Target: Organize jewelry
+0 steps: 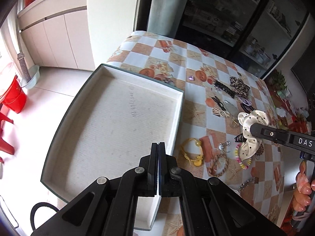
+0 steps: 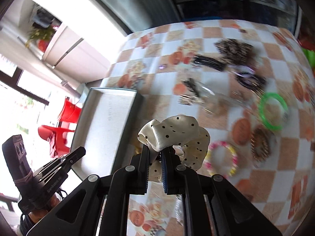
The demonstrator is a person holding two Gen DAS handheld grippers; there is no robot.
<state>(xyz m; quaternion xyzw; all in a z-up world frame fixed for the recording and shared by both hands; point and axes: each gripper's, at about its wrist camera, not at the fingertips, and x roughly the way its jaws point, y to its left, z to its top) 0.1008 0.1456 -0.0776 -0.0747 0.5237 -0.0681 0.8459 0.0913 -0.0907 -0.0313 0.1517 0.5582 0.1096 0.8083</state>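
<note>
**Scrunchie held off the table, tray not reached yet**

Left to right: the white tray (image 1: pixel 110 122) sits at the table's left edge, overhanging it, nothing inside. The left gripper (image 1: pixel 158 147) hangs above the tray's near right corner, jaws pressed together, holding nothing. The right gripper (image 2: pixel 156 153) pinches the cream polka-dot scrunchie (image 2: pixel 177 135) by one fold, clear of the tablecloth (image 1: pixel 196 59), right of the tray.

Risks: the grip is on a thin slippery fold, so the scrunchie could slip out before it gets over the tray. A bump on the overhanging tray could tip it off the edge. The left gripper sits by the tray's right wall and could block the drop path.

Clutter underneath: yellow bracelet (image 1: pixel 192 153), braided bracelet (image 1: pixel 218 166), pastel bead bracelet (image 2: pixel 222 158), green bangle (image 2: pixel 272 111), leopard bow (image 1: pixel 239 85). The right view is blurred.
</note>
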